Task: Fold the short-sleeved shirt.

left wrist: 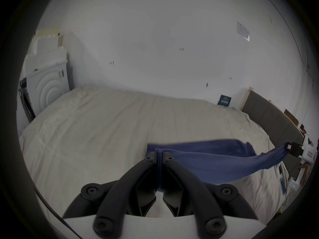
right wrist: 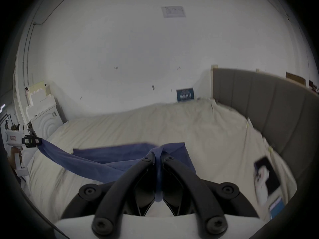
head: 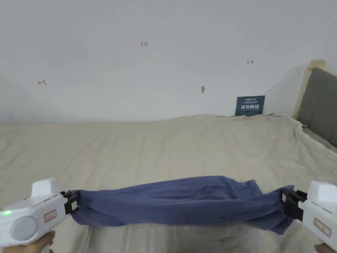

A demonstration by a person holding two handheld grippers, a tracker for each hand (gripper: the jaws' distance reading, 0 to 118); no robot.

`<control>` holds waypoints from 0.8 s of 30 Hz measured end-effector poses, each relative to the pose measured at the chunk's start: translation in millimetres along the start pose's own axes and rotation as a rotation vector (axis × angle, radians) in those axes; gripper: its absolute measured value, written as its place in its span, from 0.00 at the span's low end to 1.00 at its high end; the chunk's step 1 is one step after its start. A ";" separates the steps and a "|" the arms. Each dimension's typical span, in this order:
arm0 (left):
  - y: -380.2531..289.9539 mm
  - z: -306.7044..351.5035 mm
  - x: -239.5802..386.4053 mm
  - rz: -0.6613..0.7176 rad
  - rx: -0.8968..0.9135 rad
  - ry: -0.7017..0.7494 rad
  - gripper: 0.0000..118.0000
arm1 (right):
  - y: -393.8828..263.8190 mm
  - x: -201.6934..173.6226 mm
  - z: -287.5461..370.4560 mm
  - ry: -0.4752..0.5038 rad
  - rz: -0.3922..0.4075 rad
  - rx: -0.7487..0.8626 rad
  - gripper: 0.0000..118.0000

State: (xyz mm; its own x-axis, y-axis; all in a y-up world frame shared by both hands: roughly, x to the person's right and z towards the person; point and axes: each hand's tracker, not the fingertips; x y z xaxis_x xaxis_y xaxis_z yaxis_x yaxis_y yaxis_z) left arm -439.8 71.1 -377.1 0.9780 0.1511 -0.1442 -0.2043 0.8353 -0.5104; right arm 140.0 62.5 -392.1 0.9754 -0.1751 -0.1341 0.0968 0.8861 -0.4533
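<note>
A dark blue short-sleeved shirt hangs stretched in a sagging band above the bed, held at both ends. My left gripper is shut on its left end, and in the left gripper view the jaws pinch a fold of the blue cloth. At the other end my right gripper is shut on the cloth. In the right gripper view the blue fabric runs up between the closed jaws. The middle of the shirt is bunched and its lower edge droops toward the sheet.
A beige sheet covers the wide bed under the shirt. A white wall stands behind it, with a dark blue sign leaning at the far edge. A grey padded headboard rises at the right. A white appliance stands past the bed's left end.
</note>
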 end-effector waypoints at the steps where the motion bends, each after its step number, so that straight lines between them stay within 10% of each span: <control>1: -13.7 6.6 -2.9 0.003 -0.014 0.007 0.02 | -13.4 -0.1 11.5 -0.004 -0.001 -0.008 0.03; 24: -219.0 151.6 -53.7 0.088 -0.215 0.092 0.02 | -177.1 -3.0 186.2 0.003 -0.032 -0.157 0.03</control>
State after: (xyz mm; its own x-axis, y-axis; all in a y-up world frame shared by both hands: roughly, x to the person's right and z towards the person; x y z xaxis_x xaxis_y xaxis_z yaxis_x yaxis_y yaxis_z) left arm -441.1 -39.8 -129.1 0.9499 0.1610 -0.2678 -0.3026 0.6878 -0.6599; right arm 156.8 -14.0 -147.3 0.9716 -0.2040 -0.1199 0.0956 0.8018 -0.5899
